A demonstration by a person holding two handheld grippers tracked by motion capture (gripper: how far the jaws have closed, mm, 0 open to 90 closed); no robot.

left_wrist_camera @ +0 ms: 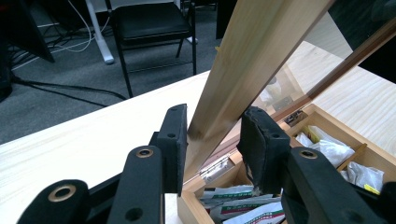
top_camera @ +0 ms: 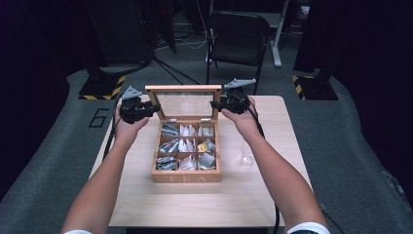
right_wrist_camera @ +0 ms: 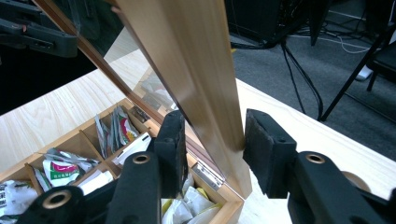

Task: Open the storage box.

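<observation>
A wooden tea box [top_camera: 185, 176] stands mid-table with its glass-paned lid [top_camera: 184, 88] raised upright. Several tea bags [top_camera: 186, 145] fill its compartments. My left gripper [top_camera: 155, 108] is at the lid's left side rail, my right gripper [top_camera: 214, 104] at the right rail. In the left gripper view the pads of my left gripper [left_wrist_camera: 212, 135] press both faces of the lid's wooden frame [left_wrist_camera: 243, 60], low near the hinge. In the right gripper view my right gripper [right_wrist_camera: 212, 140] clamps the other rail [right_wrist_camera: 187, 56] the same way, above the tea bags [right_wrist_camera: 60, 170].
A small clear glass [top_camera: 246, 157] sits on the table [top_camera: 146, 204] right of the box, beside my right forearm. A black chair [top_camera: 238, 34] stands beyond the table's far edge. Cables lie on the floor behind.
</observation>
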